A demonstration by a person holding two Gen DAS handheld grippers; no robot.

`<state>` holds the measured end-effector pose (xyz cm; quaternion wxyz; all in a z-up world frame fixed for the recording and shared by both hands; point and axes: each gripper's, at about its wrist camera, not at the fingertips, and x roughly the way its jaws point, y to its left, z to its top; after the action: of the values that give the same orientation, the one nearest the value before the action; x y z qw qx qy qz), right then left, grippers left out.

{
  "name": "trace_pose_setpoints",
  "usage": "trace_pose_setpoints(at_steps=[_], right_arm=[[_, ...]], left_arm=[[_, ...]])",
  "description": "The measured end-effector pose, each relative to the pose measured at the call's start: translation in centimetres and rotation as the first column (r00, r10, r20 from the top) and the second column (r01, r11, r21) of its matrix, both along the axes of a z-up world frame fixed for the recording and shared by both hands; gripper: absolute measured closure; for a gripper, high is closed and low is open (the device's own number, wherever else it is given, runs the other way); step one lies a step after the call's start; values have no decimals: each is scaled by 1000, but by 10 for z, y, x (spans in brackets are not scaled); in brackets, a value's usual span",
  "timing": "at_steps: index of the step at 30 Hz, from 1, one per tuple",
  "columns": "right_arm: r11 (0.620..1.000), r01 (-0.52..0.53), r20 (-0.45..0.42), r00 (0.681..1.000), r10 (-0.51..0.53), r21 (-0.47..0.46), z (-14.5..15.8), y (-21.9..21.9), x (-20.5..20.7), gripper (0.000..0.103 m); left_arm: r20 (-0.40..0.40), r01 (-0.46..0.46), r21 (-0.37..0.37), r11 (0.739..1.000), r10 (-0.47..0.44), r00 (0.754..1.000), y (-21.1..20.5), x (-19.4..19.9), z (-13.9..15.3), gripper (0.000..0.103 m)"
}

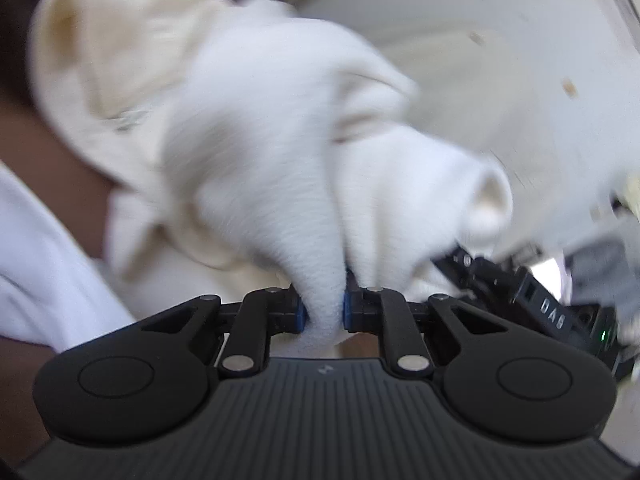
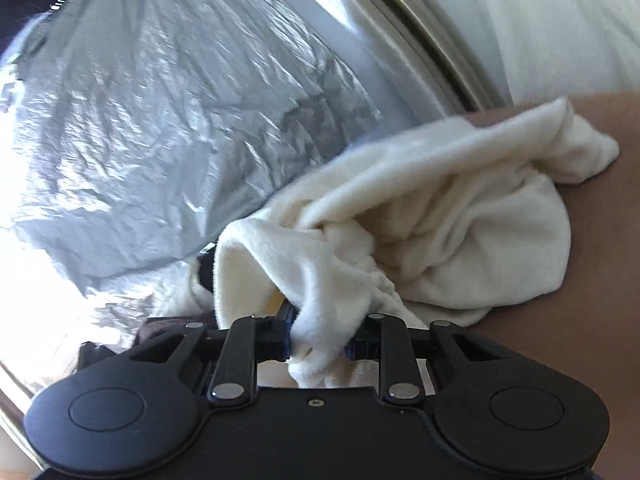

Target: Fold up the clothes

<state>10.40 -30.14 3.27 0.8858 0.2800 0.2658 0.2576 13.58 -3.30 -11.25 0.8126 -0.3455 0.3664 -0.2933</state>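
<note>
A cream-white fleece garment (image 1: 240, 128) fills the left wrist view, bunched and blurred. My left gripper (image 1: 325, 312) is shut on a fold of it, the cloth squeezed between the blue pads. In the right wrist view the same garment (image 2: 460, 240) trails over a brown surface (image 2: 608, 280). My right gripper (image 2: 320, 344) is shut on a thicker wad of its edge. The other gripper's black body (image 1: 532, 296) shows at the right of the left wrist view, partly under the cloth.
A crinkled silver plastic sheet (image 2: 160, 100) covers the left of the right wrist view, beside a metal rim (image 2: 440, 40). More white cloth (image 1: 36, 264) lies at the lower left of the left wrist view. A pale dotted fabric (image 1: 520, 80) is behind the garment.
</note>
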Motion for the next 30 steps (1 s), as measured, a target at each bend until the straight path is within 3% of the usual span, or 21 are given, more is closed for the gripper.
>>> trace_pose_setpoints(at_steps=[2,4,9,13,16,17,19,21,23,25,26,28,29,30], right_arm=[[1000,-11,51,999,12,-9,13,-11,-22,76],[1000,-3,96,995,2,7,23,-28,-51,76],[997,44,164,985,-54,61,33,-69,-124,76],[997,67,195,978,-75,49,60,-97,-174,77],[992,123,210,971,-119,-4,88,-119,-202,75],[977,191,181,968,-171,-97,94,-123,-202,73],[901,313,115,949,-292,-300,98,-125,-194,62],[826,358,41,924,-379,-435,91,-124,-179,60],[833,365,-14,913,-407,-416,81,-123,-168,54],[869,357,-38,919,-392,-342,76,-116,-158,43],[882,358,-37,921,-387,-307,75,-111,-153,38],[913,340,-41,933,-357,-226,74,-97,-139,30],[929,319,-59,940,-335,-190,71,-89,-128,17],[946,288,-88,949,-303,-151,66,-78,-112,11]], left_arm=[[102,92,100,991,-102,990,-25,-18,24,90],[189,171,167,971,-201,961,-49,-42,42,90],[255,320,212,924,-368,894,-98,-96,69,90],[350,367,211,906,-421,837,-115,-148,108,87],[391,282,228,932,-353,850,-104,-159,135,80],[411,241,239,941,-323,853,-98,-158,140,78],[442,168,279,945,-282,851,-75,-143,141,70],[421,88,286,954,-207,883,-50,-111,129,68],[393,6,230,973,-99,914,-23,-86,125,58],[387,-81,146,986,19,922,2,-70,128,45],[384,-139,119,983,83,919,10,-62,130,44],[370,-284,107,953,227,901,39,-48,123,34],[349,-360,103,927,305,886,54,-38,115,30],[322,-418,106,902,367,873,67,-29,103,26]])
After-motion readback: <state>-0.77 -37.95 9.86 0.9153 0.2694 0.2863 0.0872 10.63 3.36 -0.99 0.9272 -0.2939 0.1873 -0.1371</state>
